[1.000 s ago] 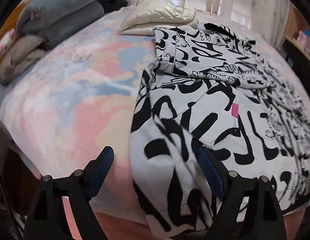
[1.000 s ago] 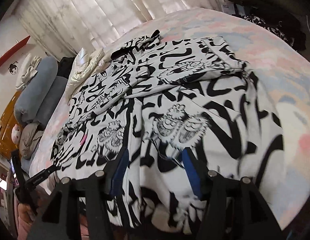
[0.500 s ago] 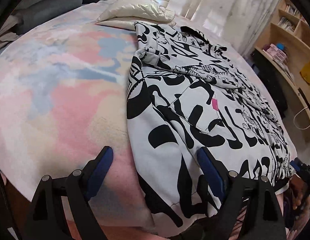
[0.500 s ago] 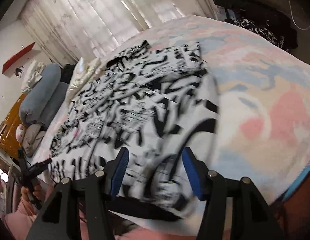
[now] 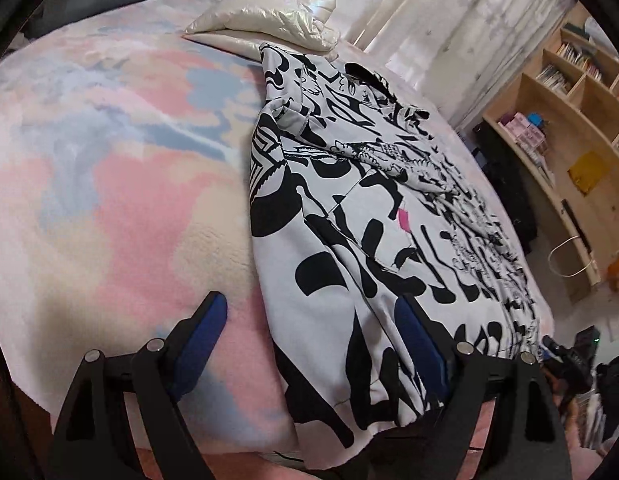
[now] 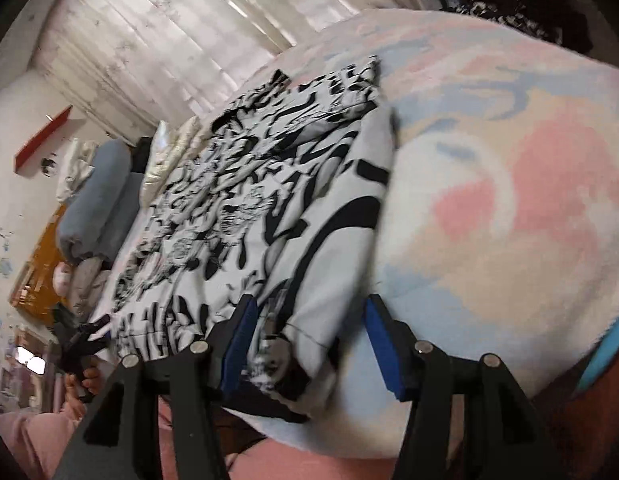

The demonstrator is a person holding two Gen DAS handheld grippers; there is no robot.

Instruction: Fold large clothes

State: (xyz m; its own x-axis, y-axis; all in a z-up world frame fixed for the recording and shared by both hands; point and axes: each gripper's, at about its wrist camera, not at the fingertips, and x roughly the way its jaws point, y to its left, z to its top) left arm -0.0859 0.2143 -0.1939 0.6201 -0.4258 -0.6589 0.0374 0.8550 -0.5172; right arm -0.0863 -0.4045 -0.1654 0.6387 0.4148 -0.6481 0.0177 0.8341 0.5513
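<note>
Garment [image 5: 389,240] hem at blanket [image 5: 109,200] edge.

Each gripper, left [image 5: 311,334] and right [image 6: 307,340], has black angular arms with silver screws and blue pads [image 5: 199,340]. The person wears pink trousers [image 6: 25,440].

Your garment [image 5: 389,216] is white with bold black graffiti lettering and cartoon figures, plus one small magenta tag. Your bed blanket [image 5: 121,184] shows mottled pink, pale blue and cream patches. Both tongs, left [image 5: 313,340] and right [image 6: 309,344], are black with blue pads. The puffy jacket [image 5: 277,20] beyond is glossy cream.
</note>
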